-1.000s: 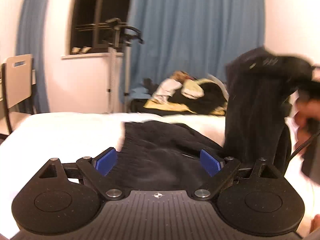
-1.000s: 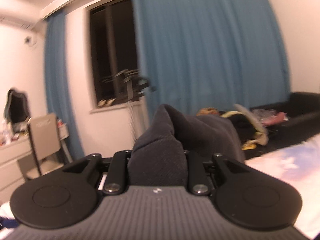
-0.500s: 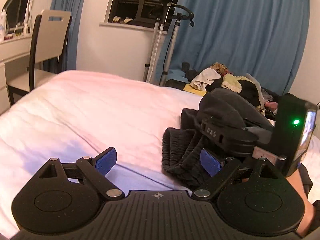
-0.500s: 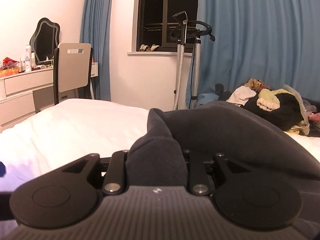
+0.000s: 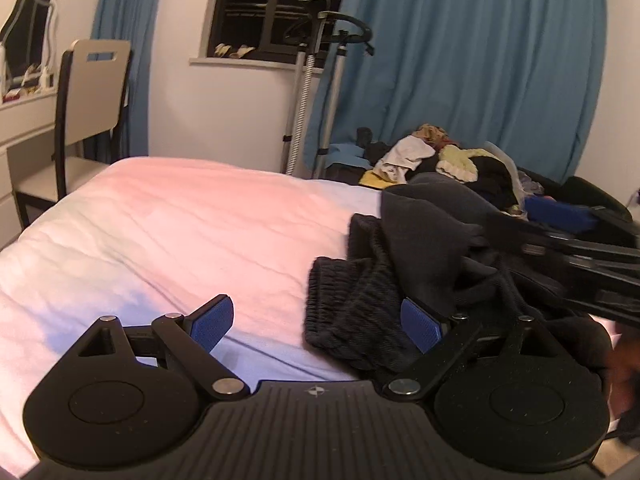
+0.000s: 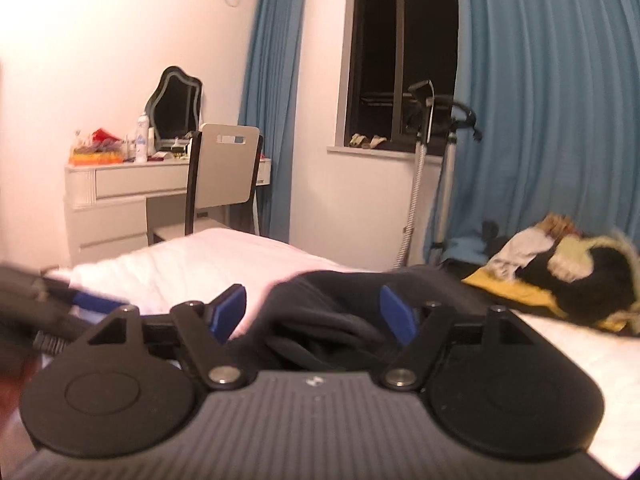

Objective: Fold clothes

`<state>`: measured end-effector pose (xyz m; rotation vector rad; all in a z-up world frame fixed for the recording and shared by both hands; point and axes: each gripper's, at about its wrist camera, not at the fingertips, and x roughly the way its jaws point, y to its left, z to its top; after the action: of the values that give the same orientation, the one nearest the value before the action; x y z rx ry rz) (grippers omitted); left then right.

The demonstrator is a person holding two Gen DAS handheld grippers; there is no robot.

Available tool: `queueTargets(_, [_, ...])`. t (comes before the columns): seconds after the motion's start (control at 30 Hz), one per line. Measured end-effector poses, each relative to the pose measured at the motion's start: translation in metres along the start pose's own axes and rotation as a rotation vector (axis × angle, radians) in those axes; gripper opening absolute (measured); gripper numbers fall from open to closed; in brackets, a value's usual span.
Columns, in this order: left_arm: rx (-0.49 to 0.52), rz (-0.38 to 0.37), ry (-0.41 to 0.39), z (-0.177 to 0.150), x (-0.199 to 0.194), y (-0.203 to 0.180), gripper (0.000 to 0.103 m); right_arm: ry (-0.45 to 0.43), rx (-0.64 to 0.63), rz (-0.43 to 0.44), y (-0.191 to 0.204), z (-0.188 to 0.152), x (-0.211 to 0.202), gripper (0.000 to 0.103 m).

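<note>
A dark grey garment (image 5: 424,248) lies bunched on the white bed (image 5: 192,232), its ribbed black hem (image 5: 352,312) turned toward me. My left gripper (image 5: 316,322) is open just left of the heap, its right blue pad (image 5: 420,326) against the cloth and the left one over bare sheet. My right gripper (image 6: 312,312) is open too, with the crumpled garment (image 6: 332,304) lying loose between its blue pads. In the left wrist view the right gripper (image 5: 568,256) shows blurred at the right edge, above the garment.
A pile of mixed clothes (image 5: 448,160) sits beyond the bed against the blue curtain (image 5: 480,60). A garment steamer stand (image 5: 316,80) is by the window. A chair (image 6: 228,176) and white dressing table (image 6: 120,196) stand left of the bed.
My right gripper has opened and let go of the dark garment, which now lies on the bed. The left gripper stayed open and barely shifted beside the heap.
</note>
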<state>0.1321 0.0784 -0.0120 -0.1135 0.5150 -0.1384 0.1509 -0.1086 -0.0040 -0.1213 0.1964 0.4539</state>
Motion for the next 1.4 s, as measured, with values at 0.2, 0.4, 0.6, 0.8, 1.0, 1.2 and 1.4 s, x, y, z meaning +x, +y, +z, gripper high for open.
queueTargets(0.2, [0.003,-0.039,0.000,-0.008,0.005,-0.024,0.092,0.024,-0.011,-0.043,-0.044,-0.008,-0.072,0.076])
queueTargets(0.4, [-0.015,-0.097,-0.017,-0.016,0.009,-0.053,0.091,0.061,0.022,-0.075,-0.059,-0.033,-0.091,0.076])
queueTargets(0.6, [-0.078,-0.060,-0.020,-0.022,0.033,-0.054,0.075,0.152,0.070,-0.052,-0.064,-0.065,-0.065,0.069])
queueTargets(0.8, [-0.277,-0.001,-0.015,-0.023,0.055,-0.025,0.060,0.116,0.099,0.009,-0.072,-0.070,-0.051,0.068])
queueTargets(1.0, [-0.330,-0.004,-0.026,-0.025,0.055,-0.019,0.060,0.008,0.115,0.041,-0.070,-0.062,-0.056,0.067])
queueTargets(1.2, [-0.371,-0.026,-0.068,-0.023,0.045,-0.020,0.065,0.169,0.141,0.029,-0.082,-0.077,-0.035,0.051])
queueTargets(1.4, [-0.466,-0.094,-0.193,-0.020,0.014,-0.014,0.070,0.177,0.055,0.000,-0.070,-0.076,-0.043,0.014])
